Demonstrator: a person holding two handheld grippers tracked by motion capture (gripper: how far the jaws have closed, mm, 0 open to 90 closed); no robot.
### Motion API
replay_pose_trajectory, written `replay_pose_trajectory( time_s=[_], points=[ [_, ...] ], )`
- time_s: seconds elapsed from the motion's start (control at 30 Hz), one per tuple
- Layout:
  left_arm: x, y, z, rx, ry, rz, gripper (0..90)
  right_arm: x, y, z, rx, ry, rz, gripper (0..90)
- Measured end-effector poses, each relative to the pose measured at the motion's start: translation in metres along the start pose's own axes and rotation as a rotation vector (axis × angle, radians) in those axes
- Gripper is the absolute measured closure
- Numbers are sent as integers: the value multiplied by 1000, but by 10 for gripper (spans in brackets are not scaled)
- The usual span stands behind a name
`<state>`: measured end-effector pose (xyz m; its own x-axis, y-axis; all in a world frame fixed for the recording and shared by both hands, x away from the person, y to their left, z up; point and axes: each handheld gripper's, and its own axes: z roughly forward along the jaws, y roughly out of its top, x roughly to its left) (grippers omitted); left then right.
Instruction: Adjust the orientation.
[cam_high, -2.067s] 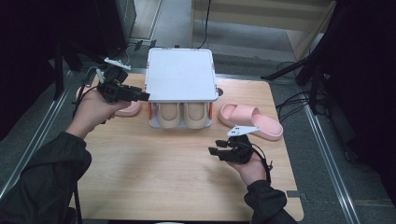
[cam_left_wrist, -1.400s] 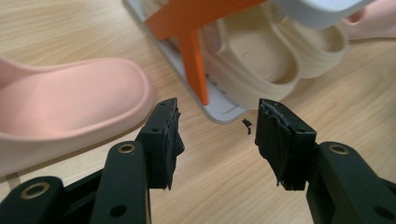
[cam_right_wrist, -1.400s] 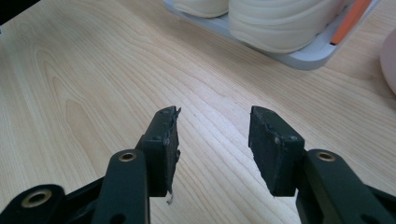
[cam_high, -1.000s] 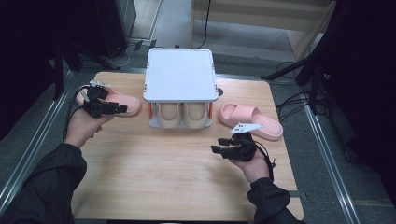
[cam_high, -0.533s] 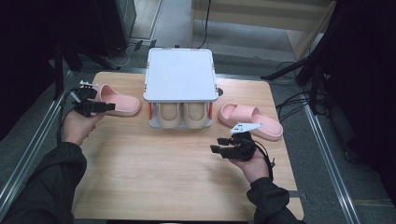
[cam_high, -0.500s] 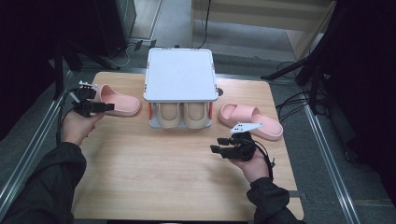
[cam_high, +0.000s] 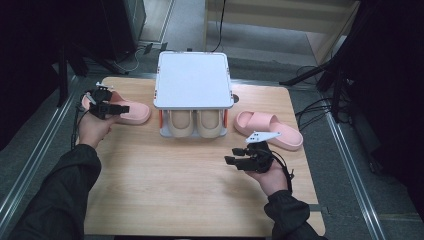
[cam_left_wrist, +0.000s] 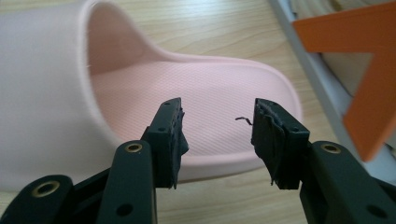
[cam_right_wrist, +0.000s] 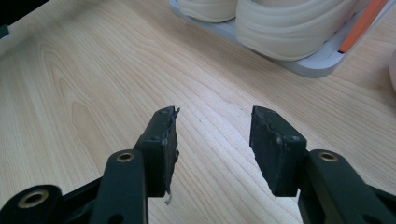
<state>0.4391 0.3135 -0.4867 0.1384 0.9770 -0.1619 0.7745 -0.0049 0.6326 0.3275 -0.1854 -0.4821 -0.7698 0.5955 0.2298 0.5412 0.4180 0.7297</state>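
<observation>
At the surface's (cam_high: 200, 200) left edge lay a pink slipper (cam_high: 131, 113), its heel rim between the left gripper's (cam_high: 120, 108) parted jaws, which had just narrowed slightly without pinching it. Near the 2nd slipper (cam_high: 270, 129), the right gripper (cam_high: 231, 162) hovered unclenched, empty.

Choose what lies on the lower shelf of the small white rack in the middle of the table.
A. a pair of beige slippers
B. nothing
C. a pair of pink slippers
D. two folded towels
A: two beige slippers sit side by side under the top of the white rack, while the pink slippers lie on the table at either side.
</observation>
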Motion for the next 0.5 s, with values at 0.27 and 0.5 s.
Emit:
replay_pose_trajectory(
  time_s=[0.27, 0.5],
  points=[
    [11, -5, 1, 27, 18, -12, 528, -1, -1, 0, 6, 0, -3, 502],
    [21, -16, -8, 29, 14, -17, 527, 1, -1, 1, 11, 0, -6, 499]
  ],
)
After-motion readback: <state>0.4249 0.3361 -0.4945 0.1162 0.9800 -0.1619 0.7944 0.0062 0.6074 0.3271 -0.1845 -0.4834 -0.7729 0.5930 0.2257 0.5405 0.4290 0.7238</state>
